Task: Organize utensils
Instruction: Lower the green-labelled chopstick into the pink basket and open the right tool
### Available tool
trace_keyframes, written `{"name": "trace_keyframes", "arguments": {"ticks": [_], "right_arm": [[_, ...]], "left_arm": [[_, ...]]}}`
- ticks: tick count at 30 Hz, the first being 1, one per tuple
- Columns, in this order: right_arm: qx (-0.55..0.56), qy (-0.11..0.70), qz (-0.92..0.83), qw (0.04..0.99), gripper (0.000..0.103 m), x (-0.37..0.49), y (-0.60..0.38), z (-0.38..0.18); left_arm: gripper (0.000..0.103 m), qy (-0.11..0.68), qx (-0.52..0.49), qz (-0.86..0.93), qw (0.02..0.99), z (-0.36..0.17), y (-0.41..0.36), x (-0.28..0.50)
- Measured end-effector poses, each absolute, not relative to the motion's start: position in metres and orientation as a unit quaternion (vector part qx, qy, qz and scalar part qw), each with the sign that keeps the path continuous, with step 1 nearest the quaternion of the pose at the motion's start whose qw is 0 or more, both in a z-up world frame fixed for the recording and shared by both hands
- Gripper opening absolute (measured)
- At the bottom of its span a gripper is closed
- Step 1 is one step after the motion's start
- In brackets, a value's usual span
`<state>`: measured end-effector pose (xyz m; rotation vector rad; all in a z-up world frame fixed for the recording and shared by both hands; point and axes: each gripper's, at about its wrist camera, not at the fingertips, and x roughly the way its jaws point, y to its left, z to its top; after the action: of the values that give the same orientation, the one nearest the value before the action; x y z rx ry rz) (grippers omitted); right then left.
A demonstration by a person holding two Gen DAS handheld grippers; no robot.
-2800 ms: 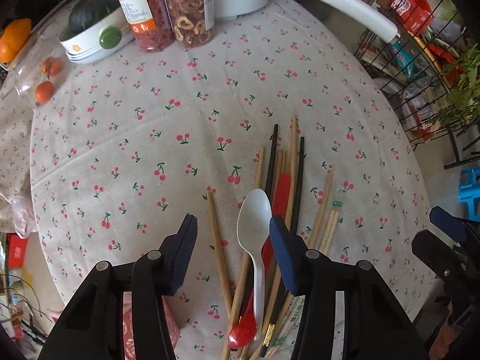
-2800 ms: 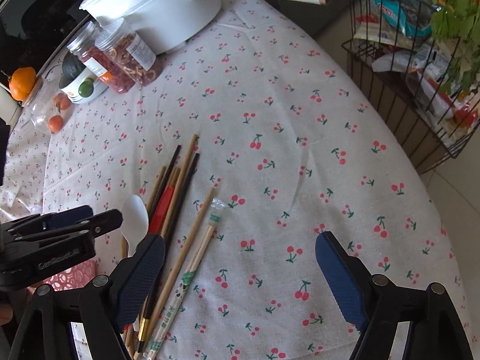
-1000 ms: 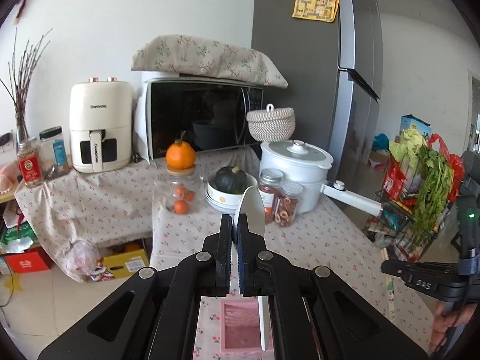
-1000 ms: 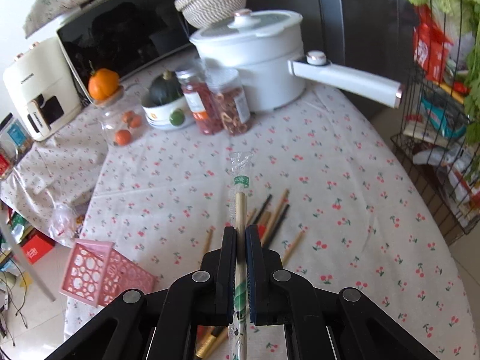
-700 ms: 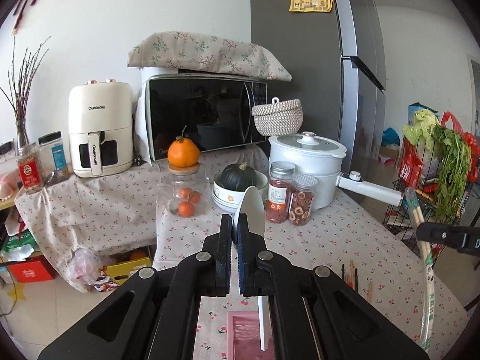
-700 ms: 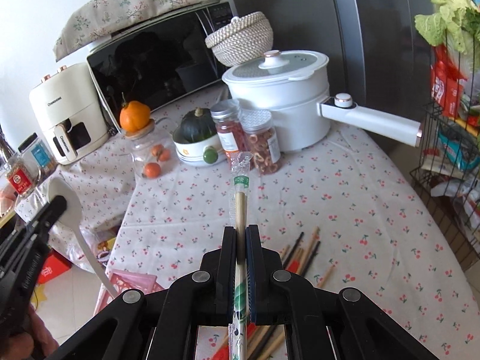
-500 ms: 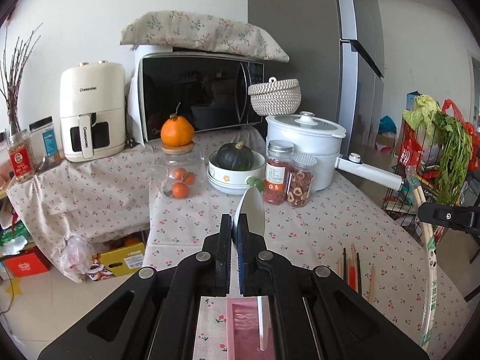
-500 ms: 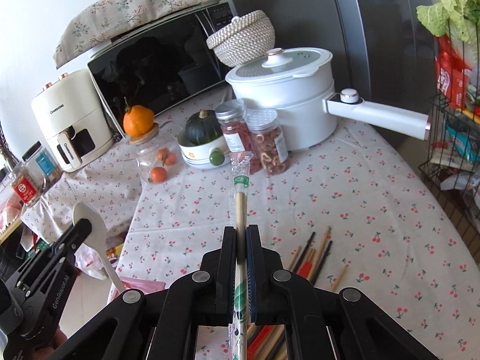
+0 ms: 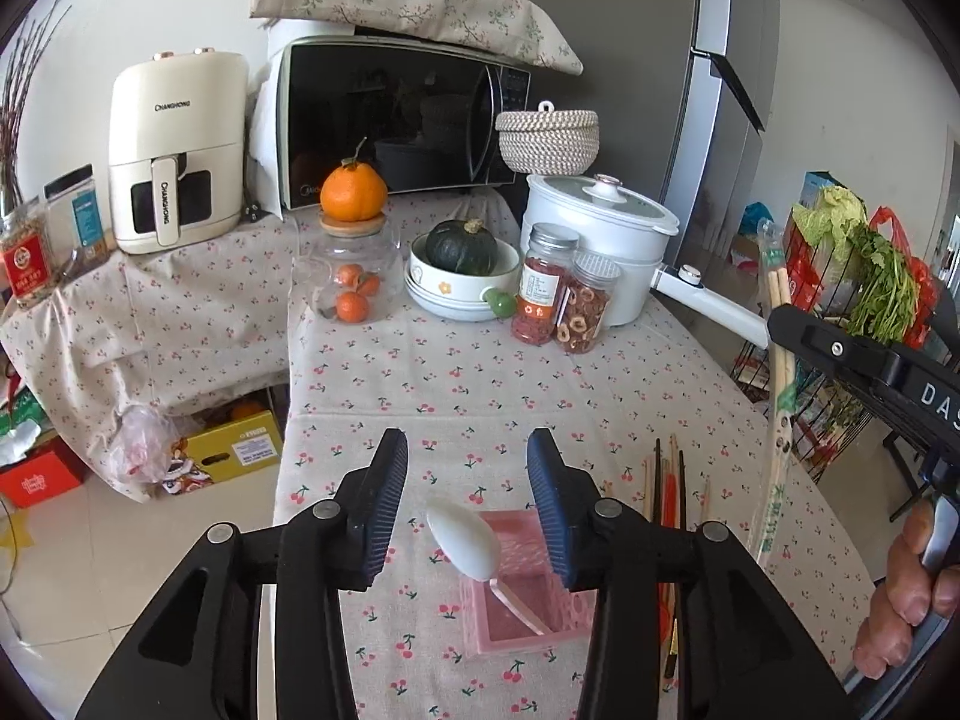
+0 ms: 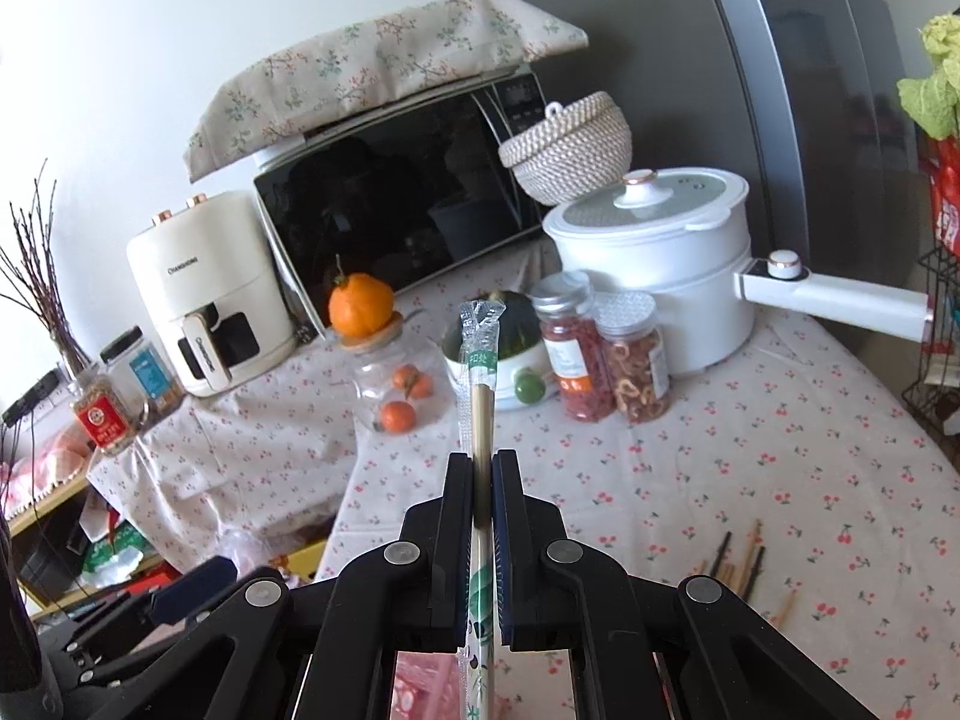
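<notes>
White spoon leans in pink holder; left gripper wide open, empty. Right gripper clamps wrapped chopsticks. Air fryer reads "CHANGHONG".

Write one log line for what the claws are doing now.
left claw: open, spoon in pink bin | right claw: shut on wrapped chopsticks

Microwave, air fryer, white pot, squash in bowl

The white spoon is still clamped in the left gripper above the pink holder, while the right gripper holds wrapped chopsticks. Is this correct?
Not quite. The left wrist view shows the left gripper open, with the white spoon standing in the pink holder. The right gripper does hold the wrapped chopsticks.
</notes>
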<state>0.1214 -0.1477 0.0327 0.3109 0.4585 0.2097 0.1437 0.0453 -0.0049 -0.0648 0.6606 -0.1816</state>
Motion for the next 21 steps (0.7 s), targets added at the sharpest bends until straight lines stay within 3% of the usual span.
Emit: {"name": "trace_keyframes", "arguments": {"ticks": [7,15,21], "right_arm": [[0.140,0.154,0.090,0.974,0.005,0.127,-0.112,0.047],[0.087,0.111,0.032,0.990,0.006,0.136,-0.072,0.027],[0.070,0.167,0.045,0.982,0.006,0.147,-0.063,0.001]], "left_arm": [[0.061,0.357,-0.061,-0.065,0.930,0.001,0.081,0.128],[0.064,0.399,-0.068,-0.053,0.913,-0.014,0.106,0.126],[0.064,0.411,-0.062,-0.056,0.908,-0.020,0.110,0.126]]}}
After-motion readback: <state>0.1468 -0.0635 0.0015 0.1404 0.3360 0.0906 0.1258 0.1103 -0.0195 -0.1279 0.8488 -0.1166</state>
